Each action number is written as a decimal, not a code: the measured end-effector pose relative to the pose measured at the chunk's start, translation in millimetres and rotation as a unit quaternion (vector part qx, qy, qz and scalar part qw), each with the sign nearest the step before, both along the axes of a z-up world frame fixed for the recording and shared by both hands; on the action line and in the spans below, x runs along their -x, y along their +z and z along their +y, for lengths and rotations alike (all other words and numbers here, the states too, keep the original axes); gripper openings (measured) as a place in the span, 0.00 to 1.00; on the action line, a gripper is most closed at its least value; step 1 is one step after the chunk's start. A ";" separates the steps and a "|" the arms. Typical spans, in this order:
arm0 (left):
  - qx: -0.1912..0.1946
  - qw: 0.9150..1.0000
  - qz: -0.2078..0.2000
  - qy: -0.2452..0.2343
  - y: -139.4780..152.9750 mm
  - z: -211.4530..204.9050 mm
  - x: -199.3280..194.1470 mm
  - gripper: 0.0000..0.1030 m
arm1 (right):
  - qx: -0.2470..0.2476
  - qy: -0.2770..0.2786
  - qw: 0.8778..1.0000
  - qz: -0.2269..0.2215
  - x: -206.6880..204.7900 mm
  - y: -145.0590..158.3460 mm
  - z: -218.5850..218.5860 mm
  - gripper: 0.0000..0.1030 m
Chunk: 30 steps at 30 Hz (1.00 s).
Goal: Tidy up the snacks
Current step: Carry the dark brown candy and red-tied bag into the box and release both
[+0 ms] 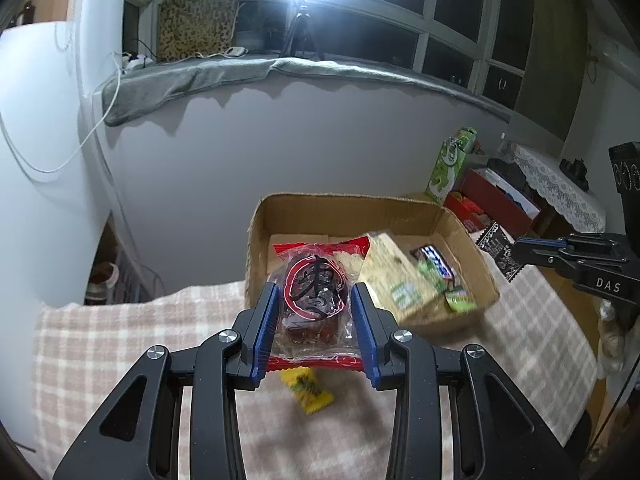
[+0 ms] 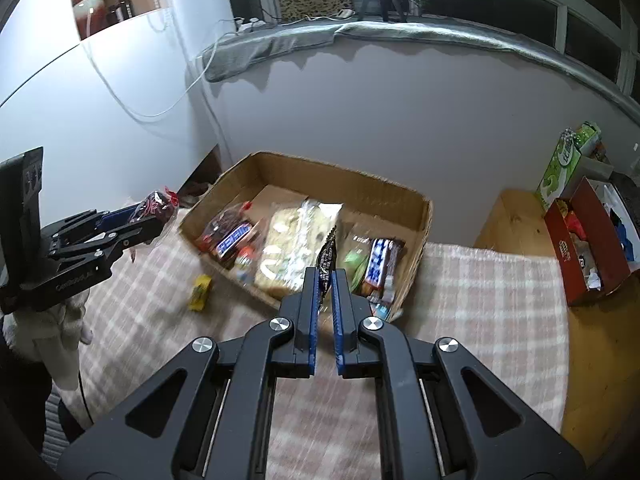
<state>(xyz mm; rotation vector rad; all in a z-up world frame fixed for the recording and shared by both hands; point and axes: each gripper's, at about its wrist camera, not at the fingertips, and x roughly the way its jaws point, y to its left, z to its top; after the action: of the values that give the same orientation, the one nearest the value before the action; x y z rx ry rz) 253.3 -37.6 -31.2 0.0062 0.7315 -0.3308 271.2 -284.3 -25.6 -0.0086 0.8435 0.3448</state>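
Clamped in the left hand-held gripper (image 1: 314,300), a red-wrapped snack (image 1: 316,296); ahead, a cardboard box (image 1: 344,204) holds candy bars (image 2: 380,260) on the checked desk (image 1: 120,340), the right hand-held gripper (image 2: 325,276) pinching a black packet (image 2: 327,254).

- A lived-in room of a home, at night: dark window panes (image 1: 452,12) span twelve o'clock.
- A grey towel (image 1: 208,80) drapes the sill, with a leopard-print cushion (image 1: 196,26) at eleven o'clock.
- A plaid cloth (image 2: 492,292) covers the table; a lace-covered stand (image 1: 560,188) sits at three o'clock.
- A ring light on a tripod (image 1: 300,36) stands on the sill.
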 end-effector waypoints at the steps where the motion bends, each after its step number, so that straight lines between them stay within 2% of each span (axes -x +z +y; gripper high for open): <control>1: 0.000 1.000 0.001 0.001 -0.7 -1.7 -5.5 0.34 | 0.002 -0.003 1.000 0.001 -6.6 -0.6 -0.5 0.06; 10: -0.009 1.000 0.015 0.007 -13.0 -16.7 -37.1 0.34 | 0.001 -0.017 1.000 0.019 -49.6 -20.4 -3.5 0.06; 22: -0.026 0.999 0.018 0.013 -26.4 -28.6 -50.2 0.37 | 0.006 -0.017 0.999 0.032 -67.6 -40.3 -0.3 0.07; 23: -0.027 0.999 0.019 0.015 -26.4 -28.6 -50.3 0.40 | 0.006 -0.017 0.999 0.033 -68.1 -40.8 -0.5 0.10; 24: -0.026 0.999 0.020 0.017 -26.1 -28.2 -51.6 0.48 | 0.006 -0.019 0.999 0.034 -68.2 -41.0 -0.7 0.23; 25: -0.025 0.999 0.019 0.018 -25.7 -27.5 -52.0 0.51 | 0.007 -0.023 0.999 0.031 -67.6 -40.6 -1.1 0.34; 26: -0.024 0.999 0.019 0.017 -25.5 -27.3 -51.7 0.51 | 0.008 -0.027 0.999 0.024 -66.7 -39.3 -1.4 0.59; 27: -0.026 0.999 0.019 0.017 -25.4 -27.1 -52.0 0.51 | 0.008 -0.031 0.999 0.011 -64.2 -36.8 -2.1 0.73; 30: -0.034 0.999 0.016 0.017 -25.2 -28.4 -50.0 0.52 | 0.009 -0.036 0.999 0.001 -62.2 -32.9 -2.6 0.78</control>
<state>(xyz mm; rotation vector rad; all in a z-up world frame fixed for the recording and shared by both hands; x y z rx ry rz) 303.3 -66.0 -56.4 0.0534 0.7742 -0.2740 333.4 -286.9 -58.5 0.0047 0.8461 0.2695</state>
